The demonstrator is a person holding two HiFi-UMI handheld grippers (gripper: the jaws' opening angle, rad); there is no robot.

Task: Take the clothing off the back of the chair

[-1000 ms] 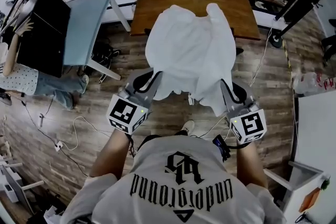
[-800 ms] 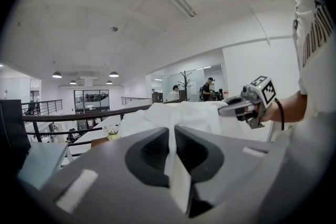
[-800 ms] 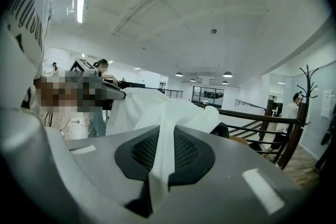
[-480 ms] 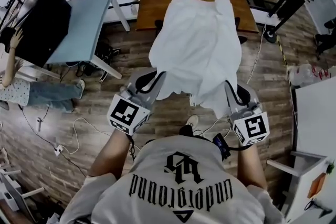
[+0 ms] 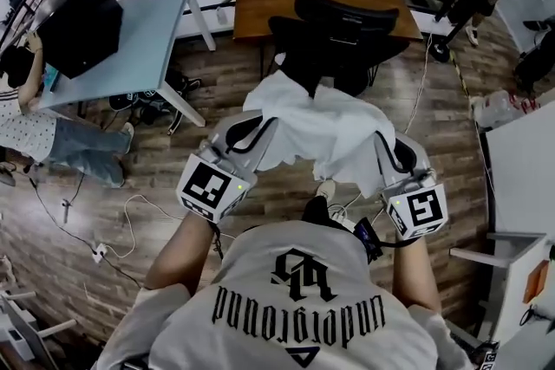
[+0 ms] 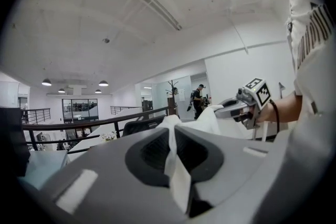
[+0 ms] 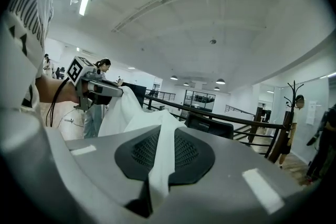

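Head view: white garment [image 5: 319,133] clear of chair [image 5: 342,35] at 12 o'clock; left gripper [image 5: 254,133], right gripper [image 5: 382,149] each pinched its edge, keeping it spread.

Lower chair [image 5: 345,17] behind clothing [image 5: 325,130]

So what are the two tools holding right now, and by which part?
Both hold the garment: the left tool pinches its left side, the right tool its right side.
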